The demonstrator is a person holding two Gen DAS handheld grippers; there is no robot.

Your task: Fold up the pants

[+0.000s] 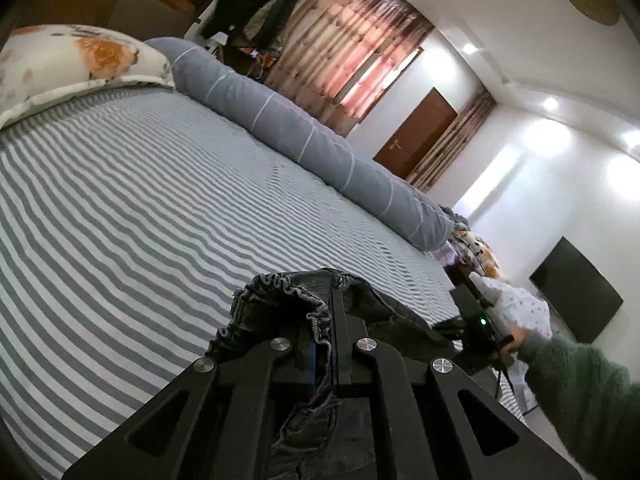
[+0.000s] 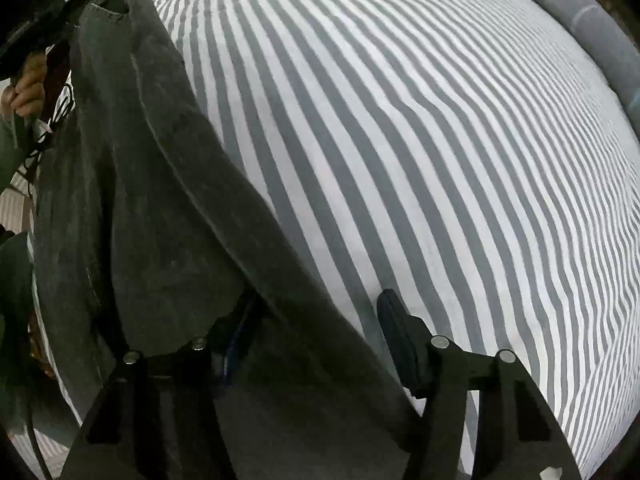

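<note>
**Left wrist view: pants pinched at the waistband, held over the bed**

Left wrist view shows the left hand-held gripper [image 1: 334, 300] pressed together on the gathered elastic waistband of the dark grey denim pants [image 1: 296, 300]; the cloth bunches around the fingers above the striped bed [image 1: 140, 208]; a floral pillow [image 1: 76, 64] and a grey bolster [image 1: 304, 128] lie at the far side; a green fuzzy sleeve [image 1: 580, 392] enters from the right edge. Right wrist view has the right hand-held gripper [image 2: 316, 320] pointing down at the bed, jaws partly spread; a pant leg drapes across the left finger and into the gap, while the right finger [image 2: 400, 340] stands clear of the cloth over the striped sheet; no pinch is evident.
</note>
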